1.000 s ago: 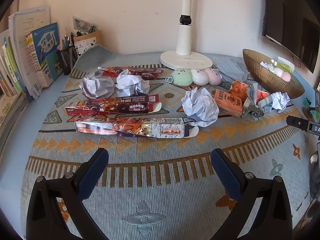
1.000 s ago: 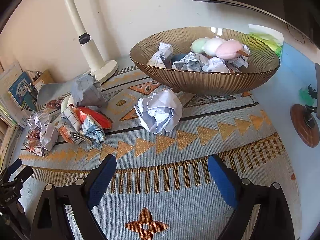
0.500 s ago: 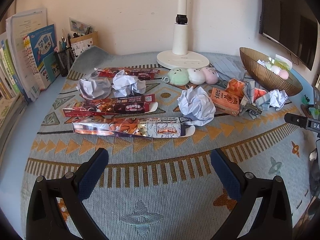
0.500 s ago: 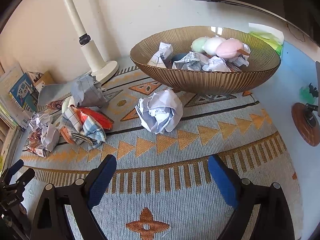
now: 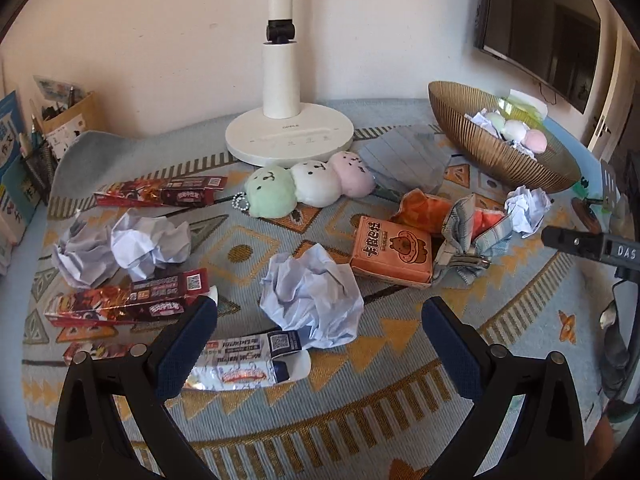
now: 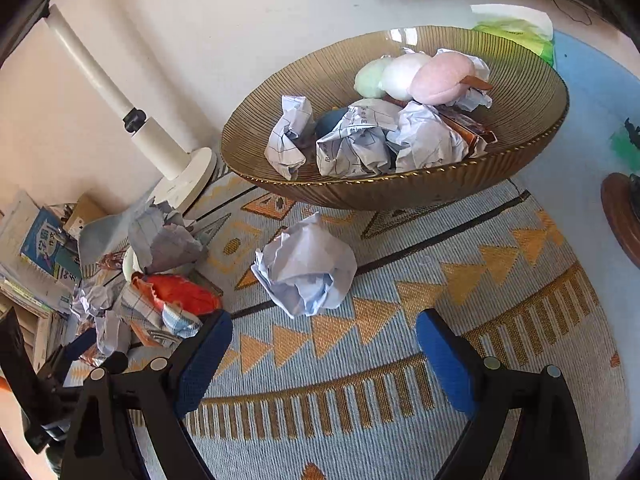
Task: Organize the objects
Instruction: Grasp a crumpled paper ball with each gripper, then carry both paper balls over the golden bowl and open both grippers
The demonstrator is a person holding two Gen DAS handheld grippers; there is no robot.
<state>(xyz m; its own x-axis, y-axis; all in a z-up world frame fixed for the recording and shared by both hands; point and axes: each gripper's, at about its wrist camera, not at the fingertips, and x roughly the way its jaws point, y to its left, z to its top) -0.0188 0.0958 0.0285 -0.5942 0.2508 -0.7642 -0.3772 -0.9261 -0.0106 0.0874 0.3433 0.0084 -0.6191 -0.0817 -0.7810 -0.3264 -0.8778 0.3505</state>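
A crumpled white paper ball [image 5: 314, 300] lies on the patterned mat just ahead of my left gripper [image 5: 320, 326], which is open with nothing between its blue pads. Beside it lie an orange snack box [image 5: 394, 250], a three-ball plush [image 5: 308, 186], two more paper balls [image 5: 120, 246] and long red pen boxes [image 5: 124, 304]. My right gripper [image 6: 324, 338] is open too, just short of another crumpled paper ball [image 6: 306, 270]. Behind that ball stands the ribbed golden bowl [image 6: 380, 192], holding paper balls, a plush and a box.
A white lamp base [image 5: 288, 136] stands at the back of the mat. Books and a pen holder [image 5: 36, 160] line the left edge. A checked pouch with an orange thing [image 5: 468, 224] lies near the bowl. A dark screen [image 5: 540, 20] hangs on the wall.
Both grippers moved forward over the mat. The left one closed in on the paper ball and rolled; the right one came nearer its paper ball and the bowl. Jaws stayed open.
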